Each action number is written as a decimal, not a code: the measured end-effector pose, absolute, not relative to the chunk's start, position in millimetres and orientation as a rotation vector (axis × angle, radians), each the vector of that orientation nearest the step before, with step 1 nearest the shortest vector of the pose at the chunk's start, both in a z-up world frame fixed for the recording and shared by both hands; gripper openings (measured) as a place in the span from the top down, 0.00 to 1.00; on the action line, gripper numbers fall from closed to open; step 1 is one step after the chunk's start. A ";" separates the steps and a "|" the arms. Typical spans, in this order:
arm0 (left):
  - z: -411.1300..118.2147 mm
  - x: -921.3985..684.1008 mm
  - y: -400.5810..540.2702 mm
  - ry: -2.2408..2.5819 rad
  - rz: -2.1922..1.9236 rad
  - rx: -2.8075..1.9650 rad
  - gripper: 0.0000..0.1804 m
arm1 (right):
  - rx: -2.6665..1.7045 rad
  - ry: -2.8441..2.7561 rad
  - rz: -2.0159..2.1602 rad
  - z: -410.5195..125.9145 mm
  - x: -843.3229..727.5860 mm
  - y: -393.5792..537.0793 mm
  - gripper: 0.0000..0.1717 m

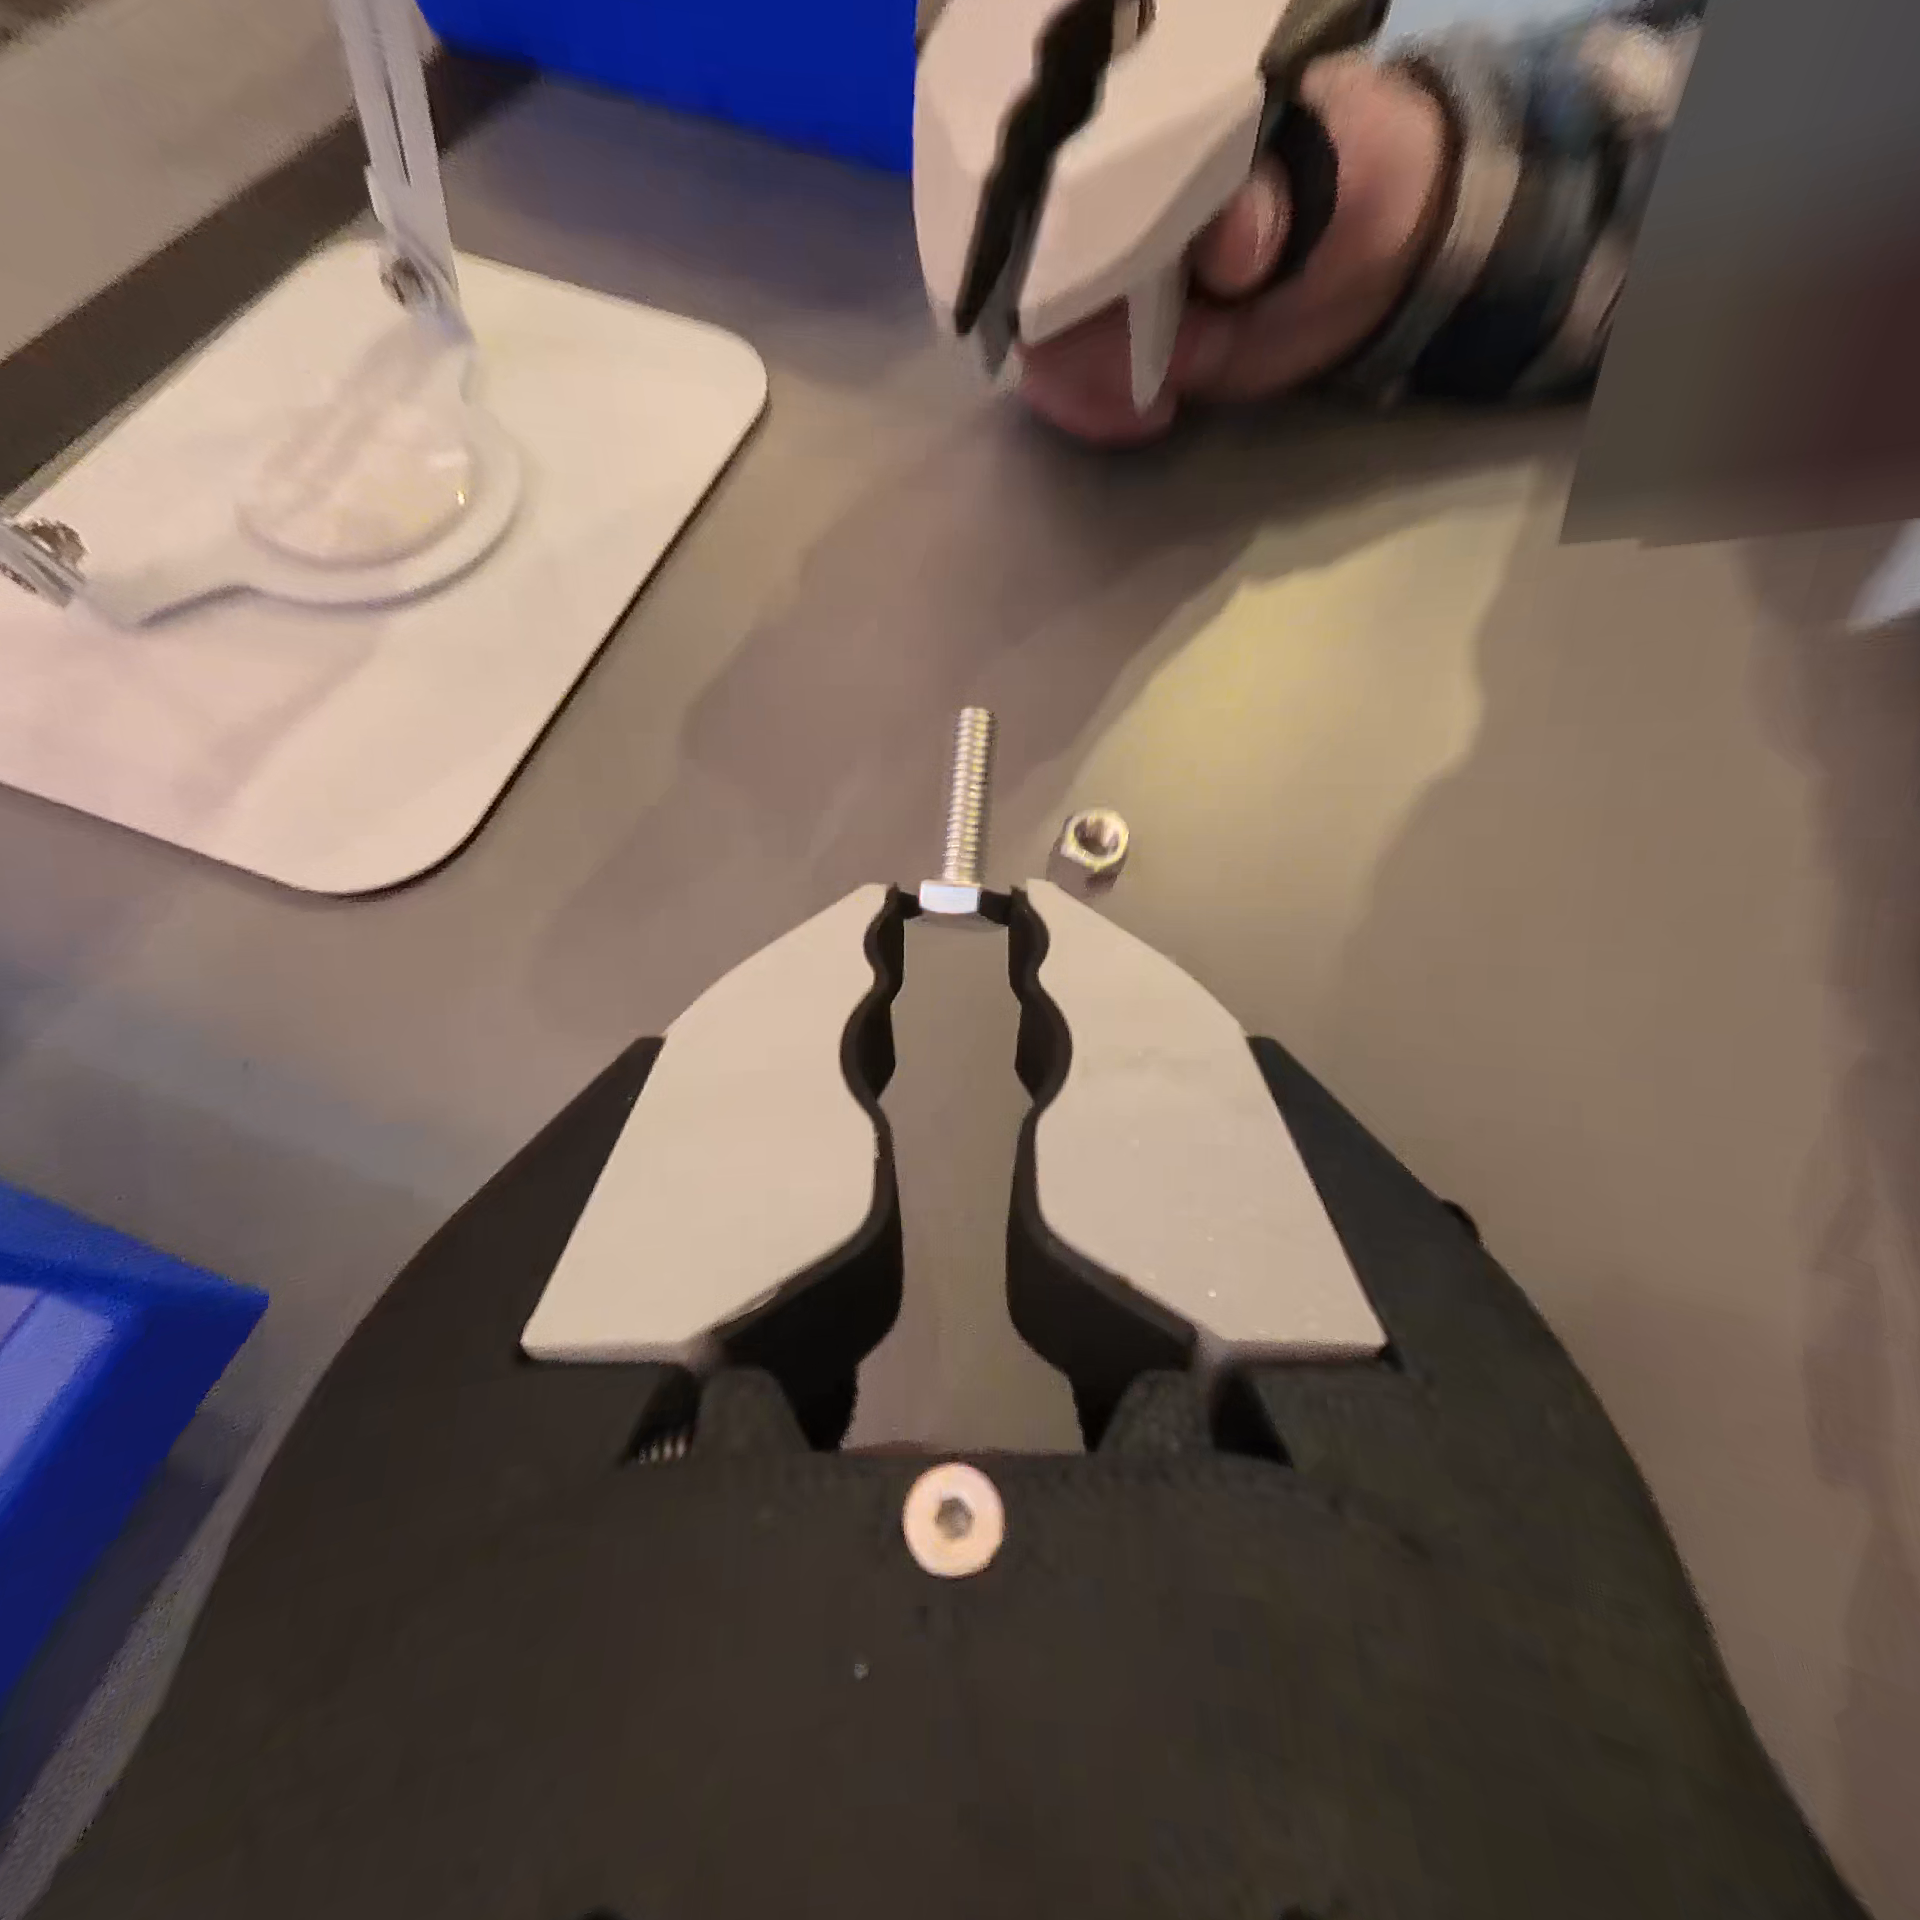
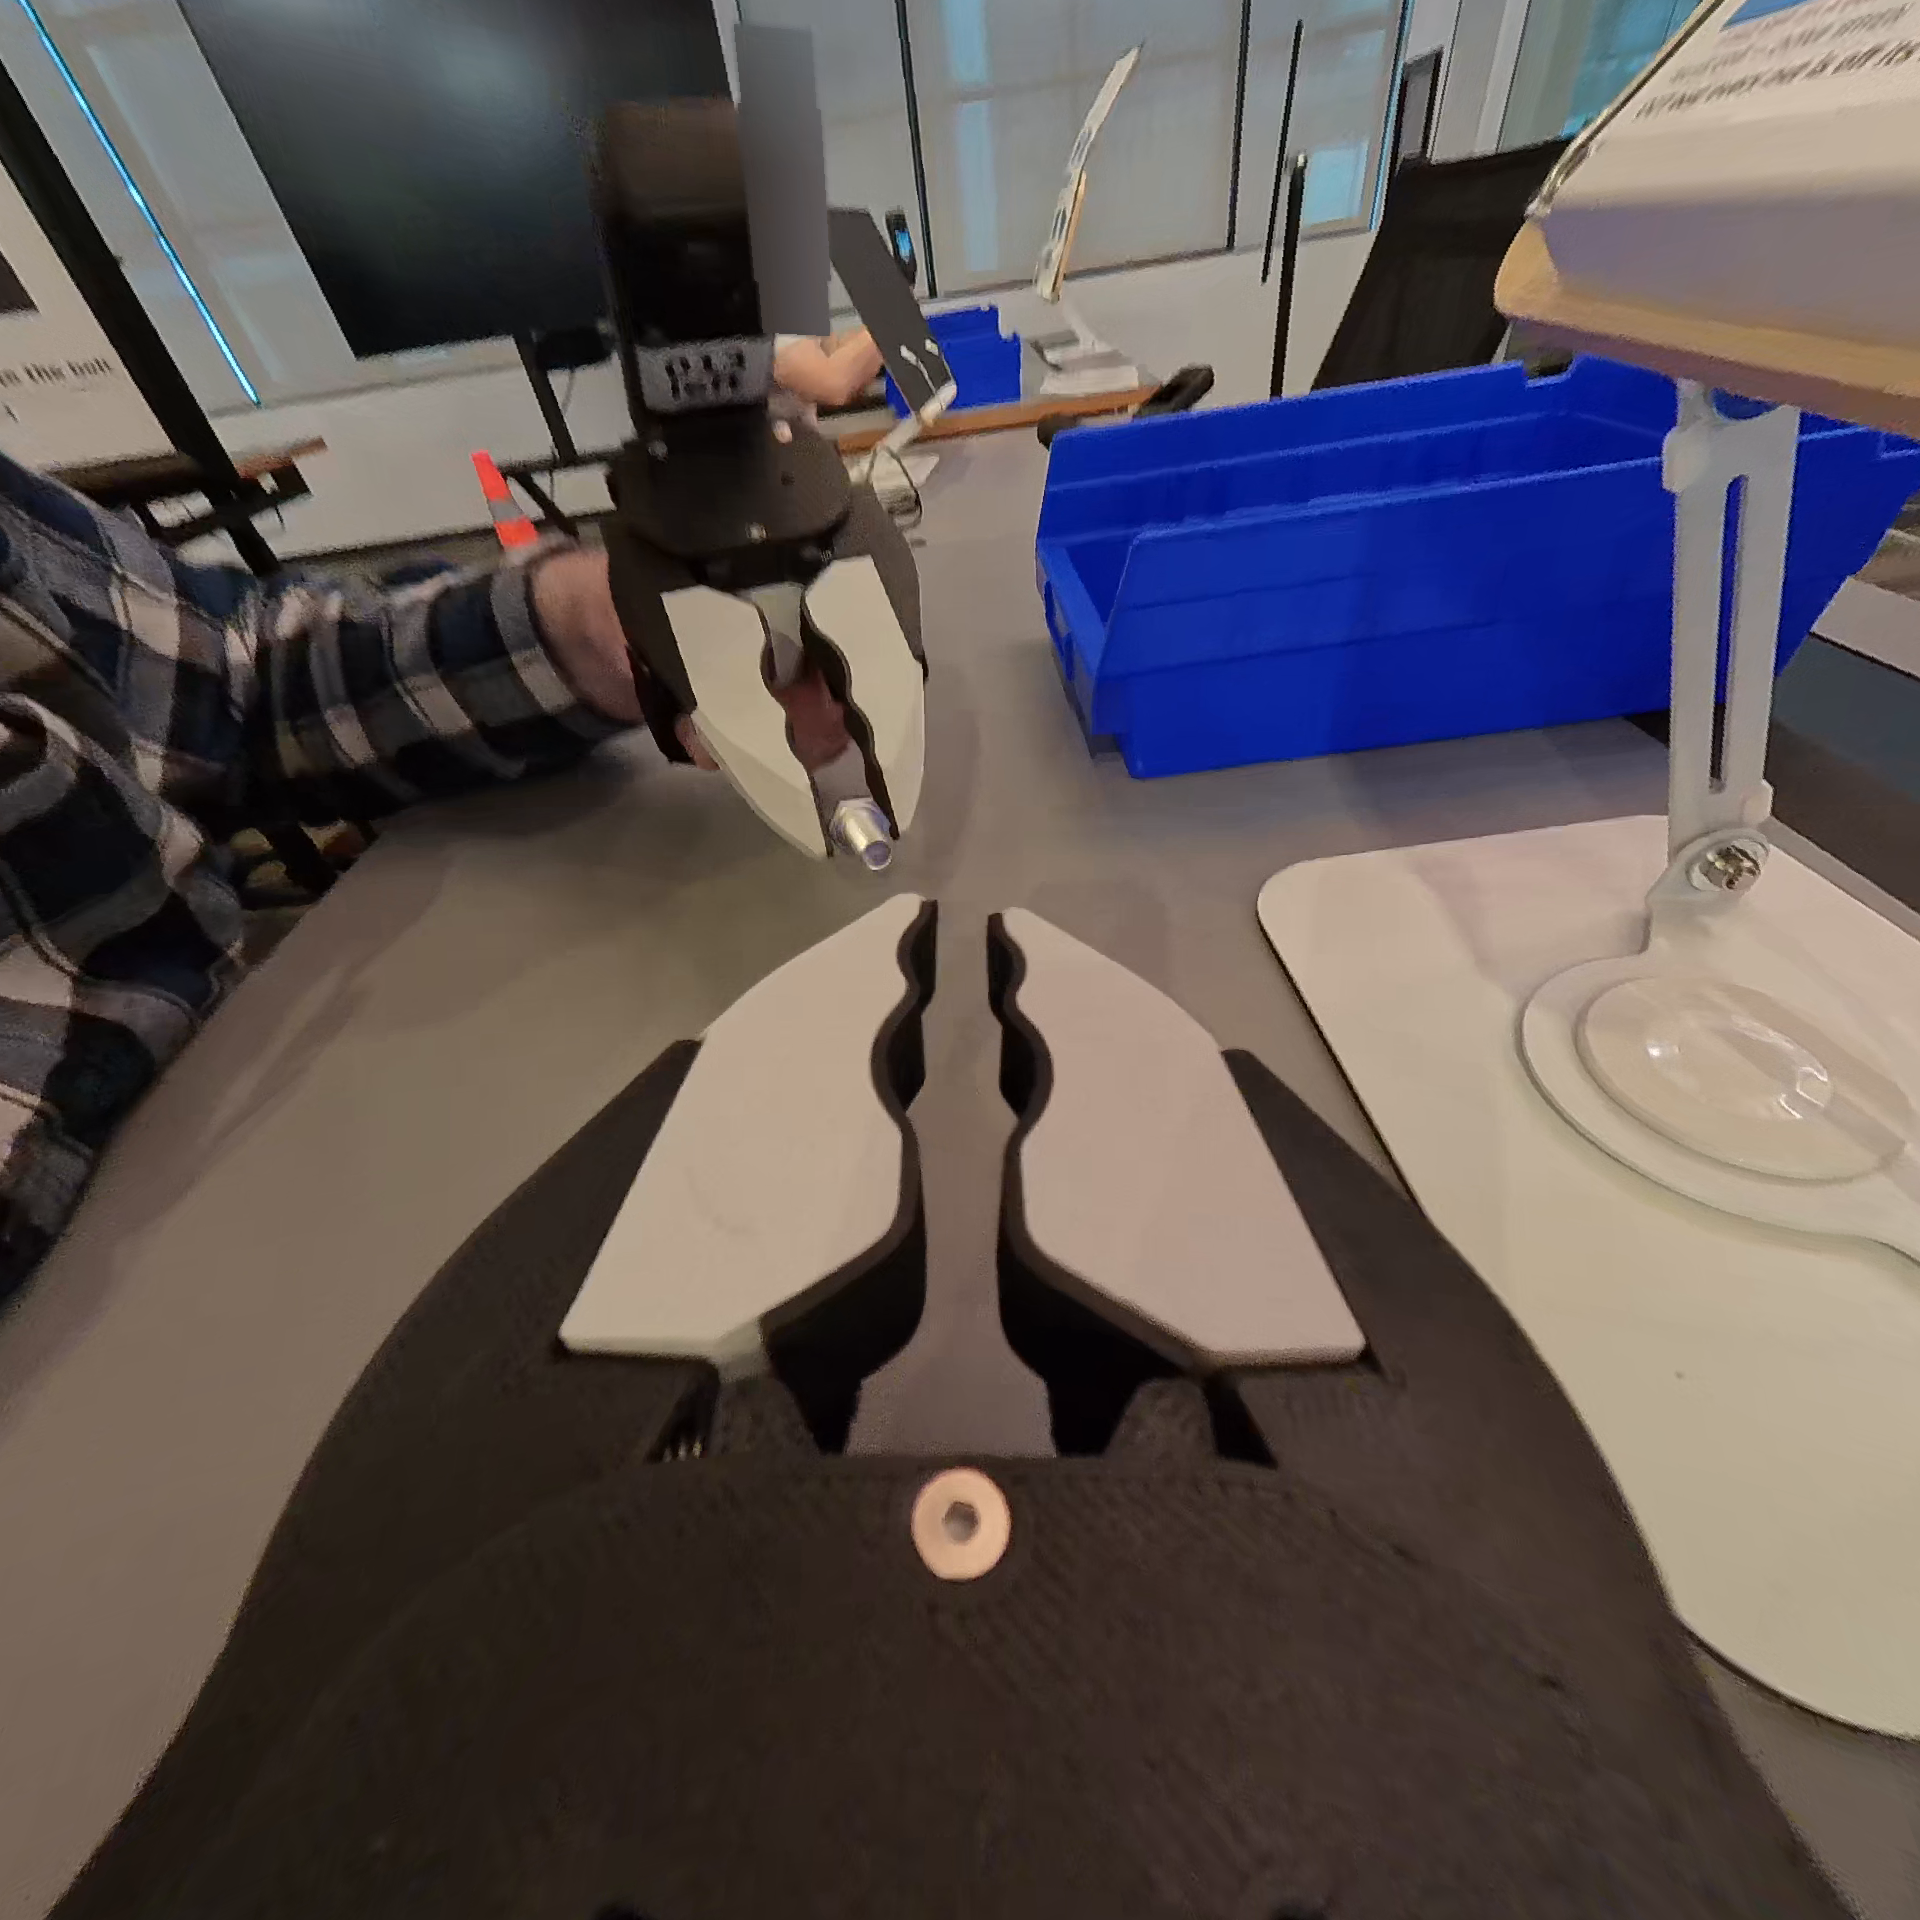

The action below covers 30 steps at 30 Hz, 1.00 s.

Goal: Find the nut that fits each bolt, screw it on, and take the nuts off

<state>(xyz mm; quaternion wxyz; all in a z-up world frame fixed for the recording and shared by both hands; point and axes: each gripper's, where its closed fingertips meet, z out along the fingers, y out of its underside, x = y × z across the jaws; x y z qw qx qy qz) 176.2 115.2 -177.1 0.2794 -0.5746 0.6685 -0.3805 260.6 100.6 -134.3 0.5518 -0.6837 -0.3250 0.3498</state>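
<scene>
Left wrist: fingers (image 1: 894,914) grip bolt (image 1: 961,831) head; nut (image 1: 1086,844) beside.

On the table (image 1: 1351,935), the left gripper (image 1: 958,906) holds a bolt (image 1: 968,800) by its head at the fingertips, the threaded shank pointing forward, away from the gripper. A loose nut (image 1: 1088,844) lies on the table just right of the bolt and beside the right fingertip, while a flat stand base (image 1: 582,582) carrying an upright post (image 1: 400,156) sits ahead to the left. The right gripper (image 2: 961,914) faces the left one from across the table with a narrow gap between its fingertips, a storage bin (image 2: 1403,603) stands behind the stand base, and another bin's corner (image 1: 94,1403) lies near the left gripper's left side.
</scene>
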 end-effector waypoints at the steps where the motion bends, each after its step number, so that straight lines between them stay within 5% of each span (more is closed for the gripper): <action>1: -172.4 178.3 113.3 1.758 -1.080 -1.516 0.90 | -1.601 -0.754 0.844 -131.3 258.4 100.8 0.93; 12: -120.4 199.4 91.7 1.441 -1.544 -1.306 0.90 | -1.440 -0.782 0.980 -105.7 198.3 99.8 0.84; 15: -120.3 200.2 88.9 1.449 -1.539 -1.289 0.90 | -1.366 -0.752 1.074 -91.7 188.9 99.8 0.94; 21: -122.8 199.0 93.8 1.445 -1.512 -1.296 0.90 | -1.379 -0.766 1.076 -87.7 182.6 106.8 0.94; 26: -145.2 199.6 96.6 1.577 -1.393 -1.428 0.62 | -1.413 -0.813 1.148 -77.4 175.7 117.5 0.94; 30: -149.0 198.1 89.9 1.639 -1.343 -1.425 0.64 | -1.440 -0.901 1.246 -83.1 154.2 118.3 0.94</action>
